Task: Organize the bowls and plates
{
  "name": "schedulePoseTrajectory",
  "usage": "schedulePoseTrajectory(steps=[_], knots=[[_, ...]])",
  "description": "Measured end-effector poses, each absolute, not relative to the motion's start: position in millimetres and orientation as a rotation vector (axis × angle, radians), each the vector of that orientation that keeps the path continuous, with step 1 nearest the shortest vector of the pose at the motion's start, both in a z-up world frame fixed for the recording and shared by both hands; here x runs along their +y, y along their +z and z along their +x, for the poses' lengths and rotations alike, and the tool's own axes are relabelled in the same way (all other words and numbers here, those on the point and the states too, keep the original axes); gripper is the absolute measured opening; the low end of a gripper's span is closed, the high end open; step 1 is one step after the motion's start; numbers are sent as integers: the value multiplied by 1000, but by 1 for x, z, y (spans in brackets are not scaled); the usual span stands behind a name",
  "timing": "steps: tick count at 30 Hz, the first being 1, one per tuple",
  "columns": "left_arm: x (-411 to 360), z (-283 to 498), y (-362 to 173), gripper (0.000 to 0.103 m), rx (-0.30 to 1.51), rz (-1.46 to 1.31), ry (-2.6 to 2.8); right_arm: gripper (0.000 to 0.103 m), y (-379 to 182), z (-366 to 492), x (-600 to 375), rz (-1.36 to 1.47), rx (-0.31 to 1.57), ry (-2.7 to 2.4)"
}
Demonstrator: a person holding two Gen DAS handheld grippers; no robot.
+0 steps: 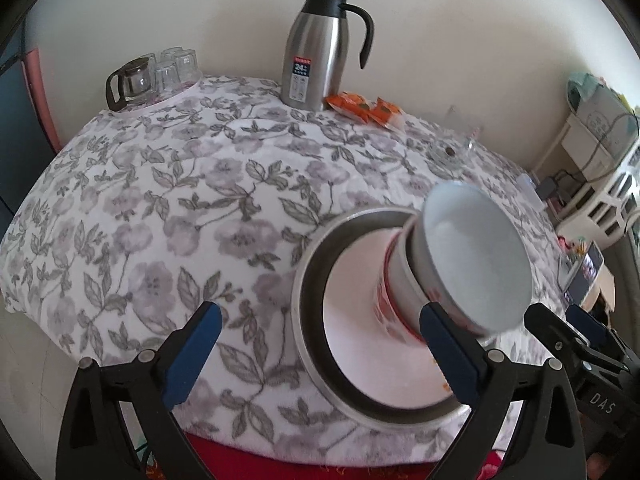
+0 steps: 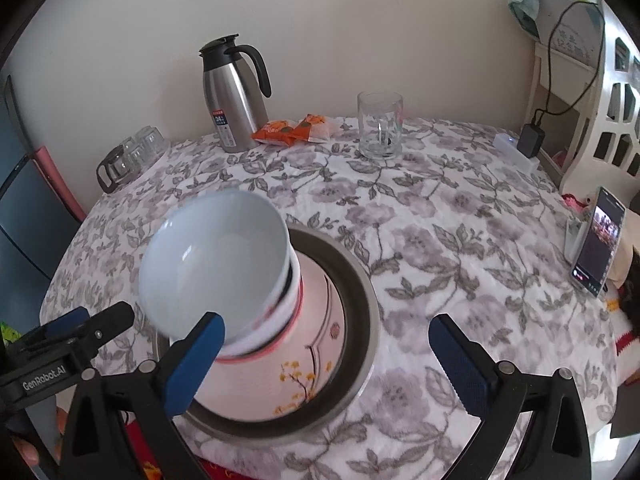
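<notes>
The left gripper [image 1: 320, 346] had "DAS" written on the other tool seen beside it, and the right gripper [image 2: 328, 354] saw "GenRobot.AI" on its neighbour. The silver jug [image 2: 234, 100] wore a label reading "24". Both grippers were spread wide and held nothing.

A stack of bowls [image 2: 248, 292] stood on a white plate [image 2: 296, 384] with yellow flowers, and the plate sat inside a metal dish [image 2: 360, 300] near the front of the table [image 2: 460, 240]. The top bowl [image 1: 476, 256] was empty. The tall glass [image 2: 380, 126] had something small and dark at the bottom.
</notes>
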State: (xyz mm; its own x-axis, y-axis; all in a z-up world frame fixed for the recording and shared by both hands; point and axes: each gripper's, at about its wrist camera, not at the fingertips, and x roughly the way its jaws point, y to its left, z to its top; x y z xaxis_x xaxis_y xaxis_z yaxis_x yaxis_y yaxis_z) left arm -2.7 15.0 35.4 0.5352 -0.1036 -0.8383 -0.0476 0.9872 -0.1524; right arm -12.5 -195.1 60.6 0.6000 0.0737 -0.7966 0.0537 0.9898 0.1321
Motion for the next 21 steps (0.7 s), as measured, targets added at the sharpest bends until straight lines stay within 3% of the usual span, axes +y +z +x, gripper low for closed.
schedulePoseTrajectory(steps=[21], knots=[[-7, -35, 17, 99, 1148, -52, -23, 103, 38, -55, -224, 157, 973, -6]])
